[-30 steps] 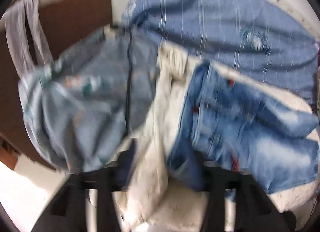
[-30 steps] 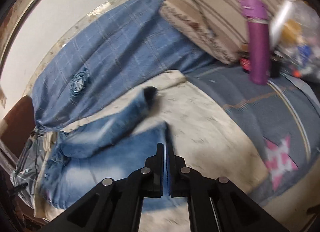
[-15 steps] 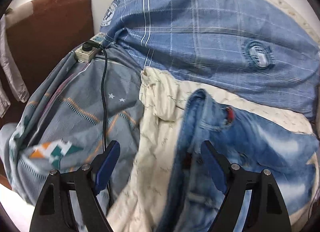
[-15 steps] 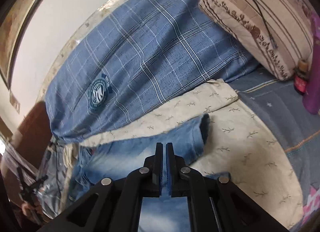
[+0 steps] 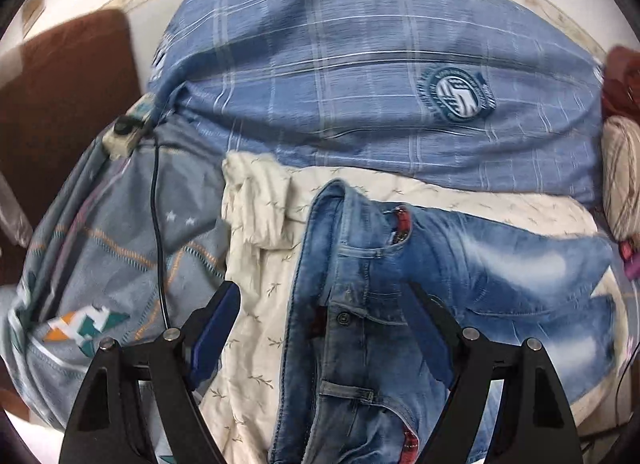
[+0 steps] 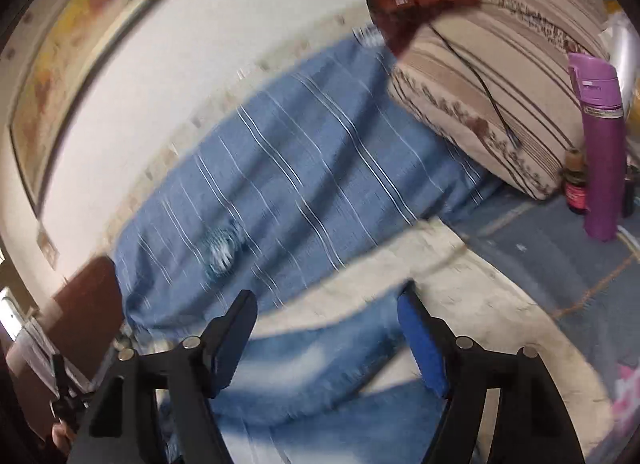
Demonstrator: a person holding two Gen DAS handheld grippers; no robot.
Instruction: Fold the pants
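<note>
Blue washed jeans lie on a cream leaf-print sheet, waistband and button at the left, legs running off to the right. My left gripper hovers over the waistband near the button, jaws wide open, pads off the denim. In the right wrist view a blurred jeans leg lies below my right gripper. Its jaws are opening, and nothing is pressed between them.
A blue plaid blanket bunches along the wall behind the jeans. A power strip and its black cable lie on grey patterned bedding at the left. A striped pillow and a purple bottle sit far right.
The right gripper's jaws went from shut to wide open, and it lifted away from the jeans leg. The left gripper slid right over the waistband, with its jaws spreading wider.
</note>
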